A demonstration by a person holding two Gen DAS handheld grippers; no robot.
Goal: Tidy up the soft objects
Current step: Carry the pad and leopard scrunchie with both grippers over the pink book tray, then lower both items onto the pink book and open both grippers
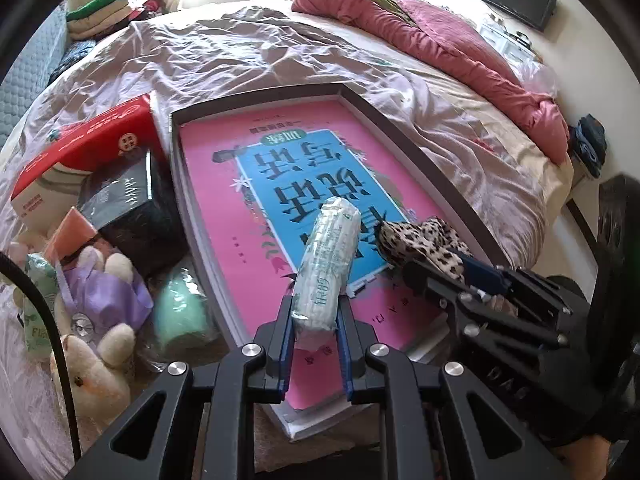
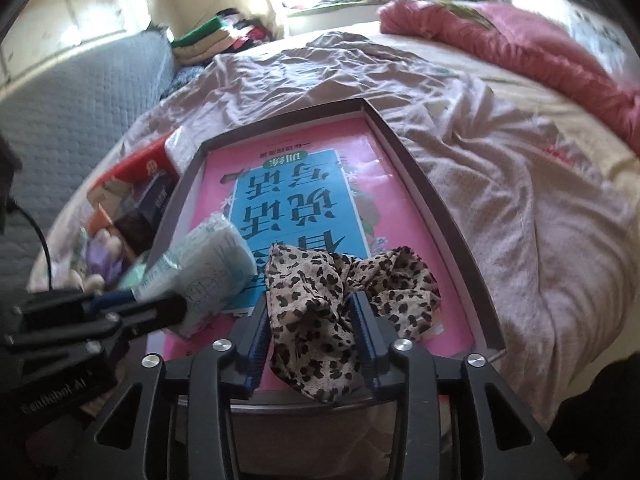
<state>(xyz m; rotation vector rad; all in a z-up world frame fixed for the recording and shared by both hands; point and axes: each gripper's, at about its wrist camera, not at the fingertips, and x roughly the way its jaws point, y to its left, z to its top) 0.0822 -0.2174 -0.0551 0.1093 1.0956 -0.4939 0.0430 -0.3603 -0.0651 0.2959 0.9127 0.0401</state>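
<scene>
My left gripper (image 1: 314,312) is shut on a pale green and white tissue pack (image 1: 328,268) and holds it over a shallow grey box (image 1: 416,136) lined with a pink and blue book cover (image 1: 304,172). The pack also shows in the right wrist view (image 2: 208,256). My right gripper (image 2: 310,316) is shut on a leopard-print cloth (image 2: 344,288), held just over the box's near end (image 2: 444,216). In the left wrist view the right gripper (image 1: 394,258) sits to the right of the pack, with the cloth (image 1: 424,240) bunched at its tips.
Left of the box lie a red carton (image 1: 88,152), a dark box (image 1: 120,192), a mint roll (image 1: 180,312), a purple bag (image 1: 100,292) and cream plush toys (image 1: 96,372). A pink quilt (image 1: 440,40) is heaped on the wrinkled bedsheet (image 1: 200,56). Folded clothes (image 1: 104,8) are stacked far left.
</scene>
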